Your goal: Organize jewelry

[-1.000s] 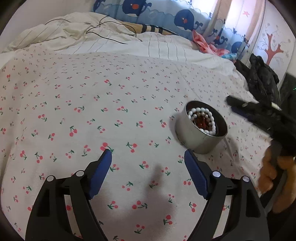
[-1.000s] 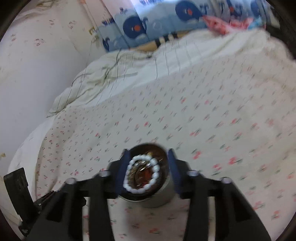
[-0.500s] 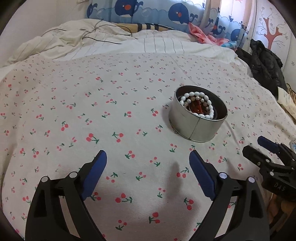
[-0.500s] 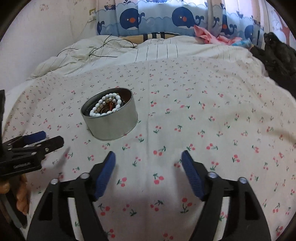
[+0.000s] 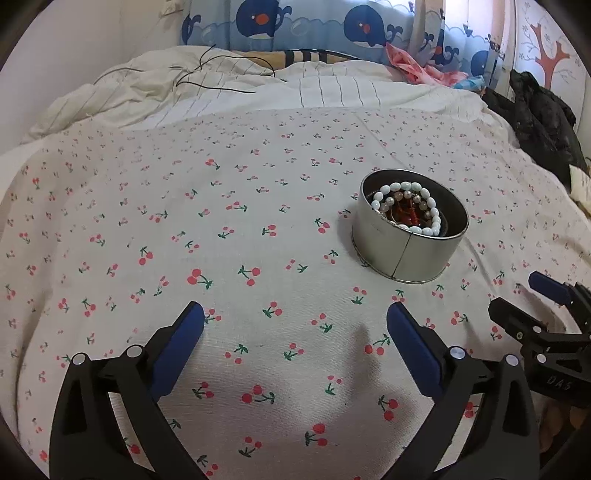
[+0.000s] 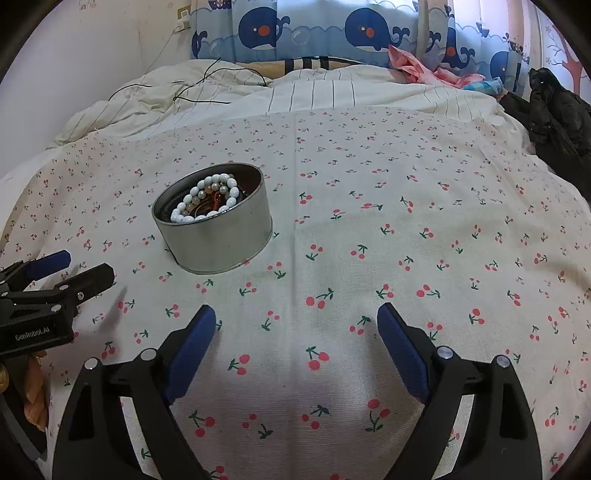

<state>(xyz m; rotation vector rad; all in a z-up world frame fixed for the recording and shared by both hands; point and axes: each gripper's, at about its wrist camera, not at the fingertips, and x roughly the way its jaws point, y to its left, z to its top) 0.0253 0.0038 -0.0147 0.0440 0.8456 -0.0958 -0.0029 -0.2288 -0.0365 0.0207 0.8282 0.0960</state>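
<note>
A round metal tin [image 5: 402, 254] [image 6: 221, 240] stands on the cherry-print bedsheet [image 5: 258, 236]. Inside it lie a white bead bracelet [image 5: 424, 218] [image 6: 199, 210], a pale bead strand and red-brown beads. My left gripper [image 5: 295, 325] is open and empty, low over the sheet, with the tin ahead to its right. My right gripper [image 6: 295, 325] is open and empty, with the tin ahead to its left. Each gripper shows in the other's view, the right one [image 5: 532, 302] and the left one [image 6: 66, 273].
A rumpled striped duvet [image 5: 221, 96] with a black cable lies at the far end, below a whale-print curtain [image 6: 314, 29]. Pink clothes [image 6: 424, 70] and a black jacket [image 5: 535, 114] lie at the far right.
The right gripper drew back from around the tin to a spot beside the left gripper. The left gripper moved slightly; the tin stayed in place.
</note>
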